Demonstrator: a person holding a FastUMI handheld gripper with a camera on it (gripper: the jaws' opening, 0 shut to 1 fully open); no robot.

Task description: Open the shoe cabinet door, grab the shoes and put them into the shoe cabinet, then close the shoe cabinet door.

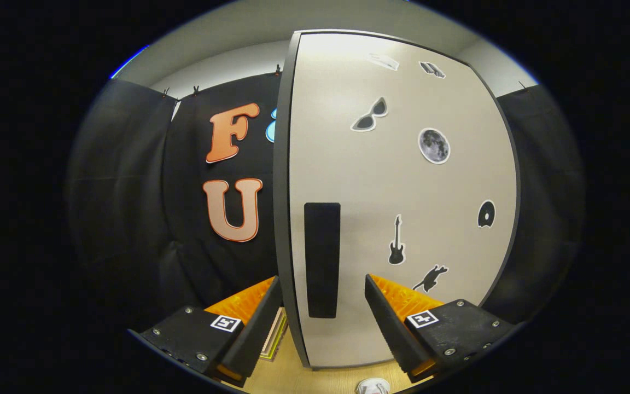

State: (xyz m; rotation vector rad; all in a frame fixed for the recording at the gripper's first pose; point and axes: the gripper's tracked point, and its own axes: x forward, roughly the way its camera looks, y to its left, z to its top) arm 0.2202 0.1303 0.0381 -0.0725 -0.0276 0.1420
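The shoe cabinet door (402,180) is a tall pale panel with several stickers and a dark rim. It stands right in front of me. A black upright handle (322,260) sits near its left edge (282,191). My gripper (322,280) is open. Its fingers straddle that edge and the handle, one finger (255,323) left of the edge and the other (389,323) on the door's face side. Neither finger visibly presses on the door. A small part of a white shoe (372,386) peeks in on the floor below the door, between the fingers.
The black cloth wall (129,191) hangs to the left of and behind the cabinet, and also to its right. A light wooden floor (298,377) runs under the door. A flat thing with coloured edges (274,334) lies by the left finger.
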